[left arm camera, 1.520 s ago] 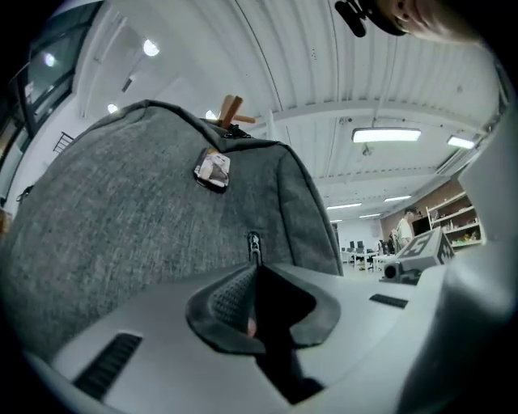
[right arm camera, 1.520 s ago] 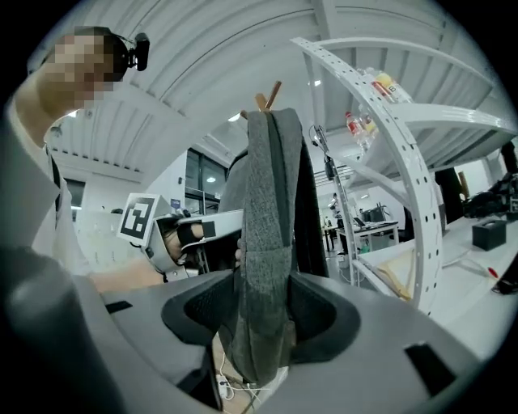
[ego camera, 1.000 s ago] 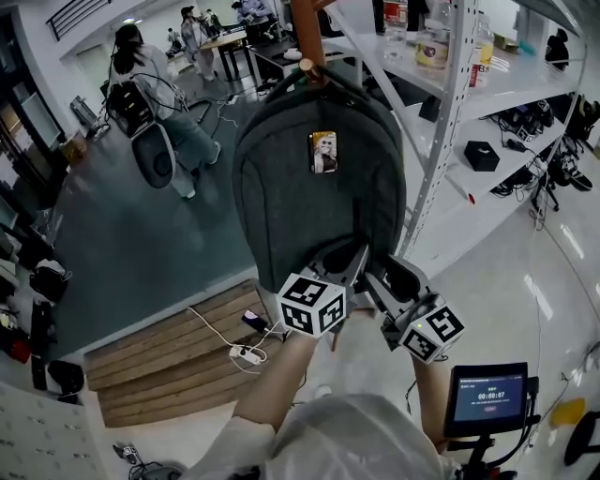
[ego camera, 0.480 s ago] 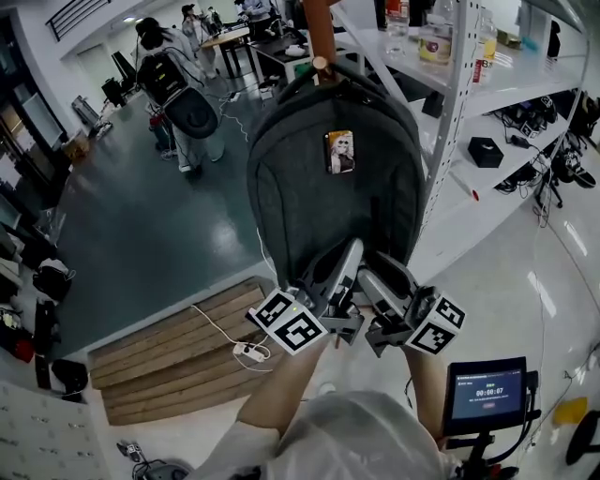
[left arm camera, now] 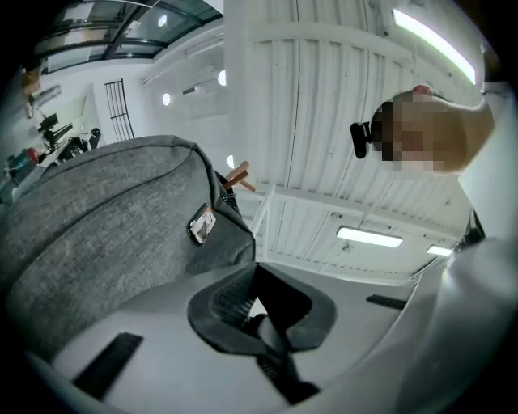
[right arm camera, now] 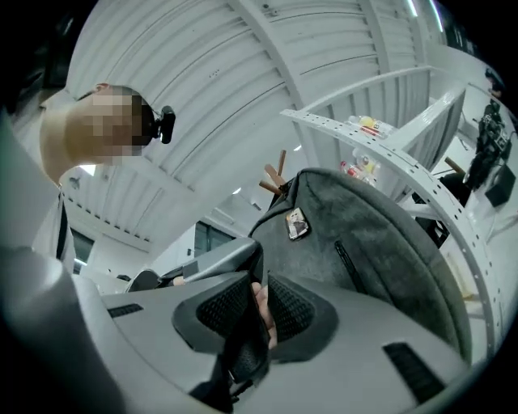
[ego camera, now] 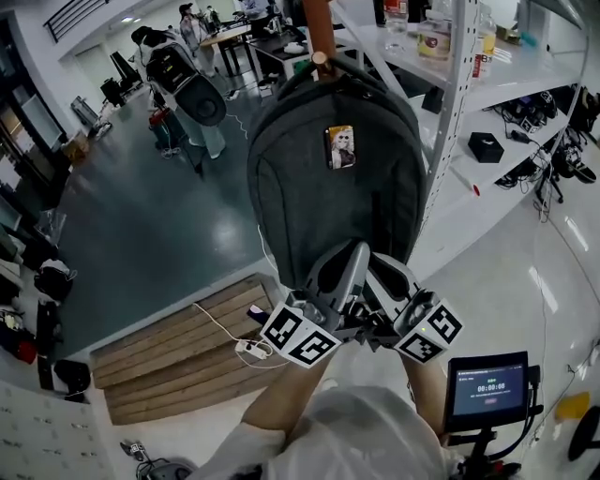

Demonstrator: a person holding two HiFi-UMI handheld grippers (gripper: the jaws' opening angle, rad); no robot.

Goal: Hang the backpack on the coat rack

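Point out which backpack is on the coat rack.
The grey backpack with the small picture badge, its top at the wooden coat rack peg. The black backpack is on a person's back, far behind.

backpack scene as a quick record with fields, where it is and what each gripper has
backpack: grey, hanging by its top from the wooden coat rack
front: small picture tag high on the front
left gripper: below the backpack's lower end, jaws together, nothing between them
right gripper: beside the left gripper, jaws closed on a dark strap
surroundings: white shelving close on the backpack's right
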